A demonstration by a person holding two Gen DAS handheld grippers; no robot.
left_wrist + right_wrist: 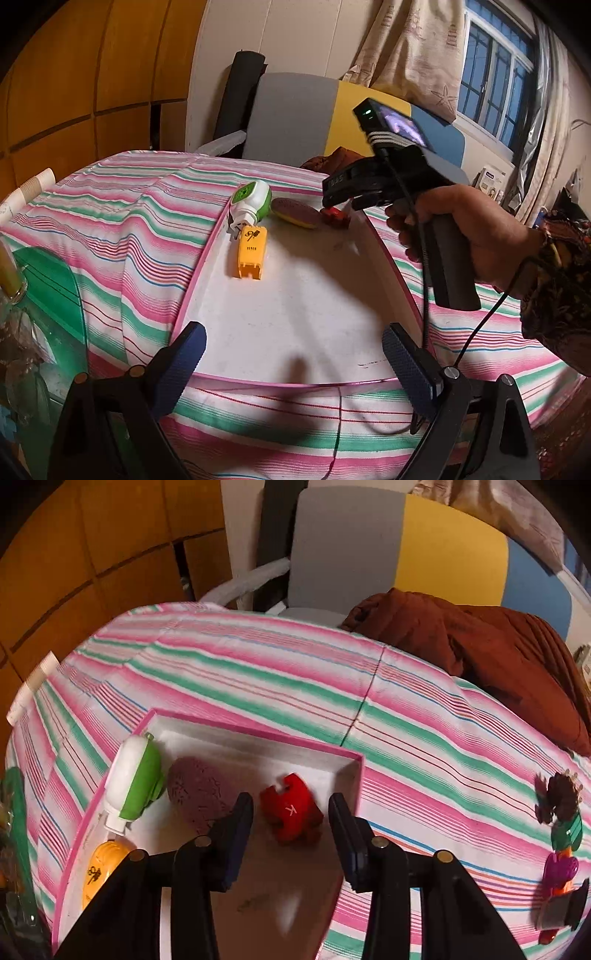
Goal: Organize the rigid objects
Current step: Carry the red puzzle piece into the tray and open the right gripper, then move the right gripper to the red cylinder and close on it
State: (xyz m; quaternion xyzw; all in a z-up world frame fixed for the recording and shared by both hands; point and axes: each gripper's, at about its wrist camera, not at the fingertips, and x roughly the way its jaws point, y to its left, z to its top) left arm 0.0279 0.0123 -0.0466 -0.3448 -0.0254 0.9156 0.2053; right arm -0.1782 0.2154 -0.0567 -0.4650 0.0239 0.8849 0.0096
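A pink-rimmed white tray [207, 258] [258, 734] lies on a striped bedcover. At its far end lie a green-and-white plug-in device [255, 201] [136, 779], a yellow plastic piece [251, 254] [101, 864], a purple-topped sponge [295, 214] [199, 794] and a small red piece [334, 216] [291, 808]. My right gripper [340, 201] [290, 801] points down over the red piece. The piece rests on the tray floor between its fingers, and the pads do not press on it. My left gripper [295, 354] hangs open over the tray's near edge, holding nothing.
A brown cloth [480, 646] lies at the bed's far right. Several coloured hair clips [561, 830] sit on the cover to the right of the tray. A grey, yellow and blue chair back [291, 110] stands behind the bed. A green plastic item [51, 288] is at the left.
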